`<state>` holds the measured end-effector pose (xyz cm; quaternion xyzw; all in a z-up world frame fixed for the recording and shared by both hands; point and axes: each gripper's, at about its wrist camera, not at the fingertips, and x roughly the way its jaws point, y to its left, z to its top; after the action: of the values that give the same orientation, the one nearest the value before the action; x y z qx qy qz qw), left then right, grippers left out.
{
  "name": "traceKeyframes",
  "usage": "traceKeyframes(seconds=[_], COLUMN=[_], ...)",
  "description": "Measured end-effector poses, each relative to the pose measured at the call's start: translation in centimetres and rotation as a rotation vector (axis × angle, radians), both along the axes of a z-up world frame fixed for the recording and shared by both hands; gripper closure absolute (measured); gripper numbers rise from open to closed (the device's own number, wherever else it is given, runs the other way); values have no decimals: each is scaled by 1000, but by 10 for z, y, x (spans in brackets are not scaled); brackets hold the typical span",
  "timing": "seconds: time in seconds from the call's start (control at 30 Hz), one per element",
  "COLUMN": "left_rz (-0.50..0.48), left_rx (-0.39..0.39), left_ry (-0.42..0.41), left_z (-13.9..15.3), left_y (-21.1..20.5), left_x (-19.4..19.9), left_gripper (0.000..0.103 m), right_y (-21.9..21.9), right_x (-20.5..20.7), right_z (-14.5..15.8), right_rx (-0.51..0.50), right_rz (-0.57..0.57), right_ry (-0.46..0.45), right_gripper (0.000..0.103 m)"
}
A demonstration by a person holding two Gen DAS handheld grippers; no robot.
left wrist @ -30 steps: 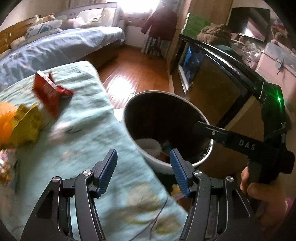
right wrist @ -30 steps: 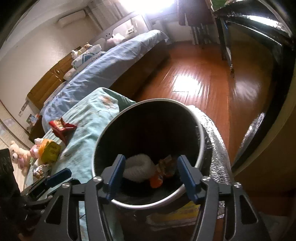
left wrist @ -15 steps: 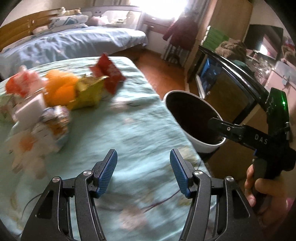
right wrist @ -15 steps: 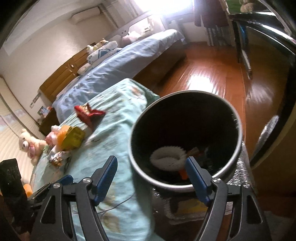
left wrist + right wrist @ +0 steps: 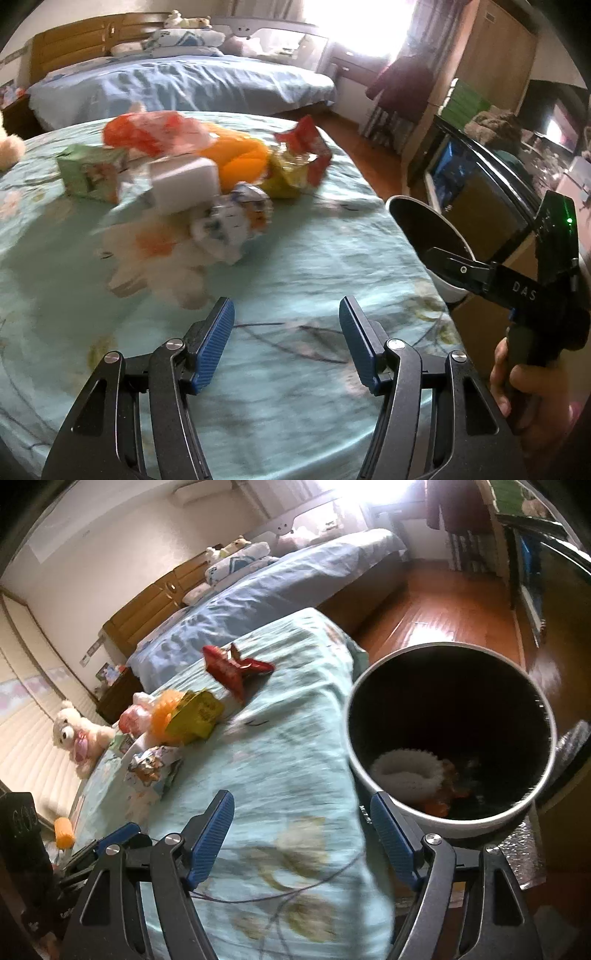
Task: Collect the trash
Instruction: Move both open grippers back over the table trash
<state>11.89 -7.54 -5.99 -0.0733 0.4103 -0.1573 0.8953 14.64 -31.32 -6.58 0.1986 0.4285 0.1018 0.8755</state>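
Observation:
A heap of trash lies on the light green cloth: a red wrapper, a yellow packet, an orange piece, a white box, a green carton and a crumpled printed wrapper. My left gripper is open and empty, low over the cloth short of the heap. My right gripper is open and empty above the cloth's edge beside the round bin, which holds a white paper cup and orange scraps. The red wrapper and yellow packet show there too.
A blue bed stands behind the table. A wooden floor runs to the right, with a dark glass cabinet beyond the bin. A plush bear sits at the far left. The other gripper's body is at the right.
My left gripper has swung left from the bin toward the trash heap, which now fills its view. My right gripper has shifted left off the bin and opened wider.

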Motion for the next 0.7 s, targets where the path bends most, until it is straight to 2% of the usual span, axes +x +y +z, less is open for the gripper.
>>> traceKeyframes(seconds=[0.37,0.7], left_rz=[67,58], left_rx=[15,26], left_ry=[-9,-8], left_z=[-2,-3], left_y=[27,27], left_x=[3,18], left_gripper=[43,43], right_y=[33,51], right_x=[16,40], right_z=[-2,-4], right_rx=[41,38], right_rz=[80,116], right_ry=[-23,-14], right_gripper=[25,26])
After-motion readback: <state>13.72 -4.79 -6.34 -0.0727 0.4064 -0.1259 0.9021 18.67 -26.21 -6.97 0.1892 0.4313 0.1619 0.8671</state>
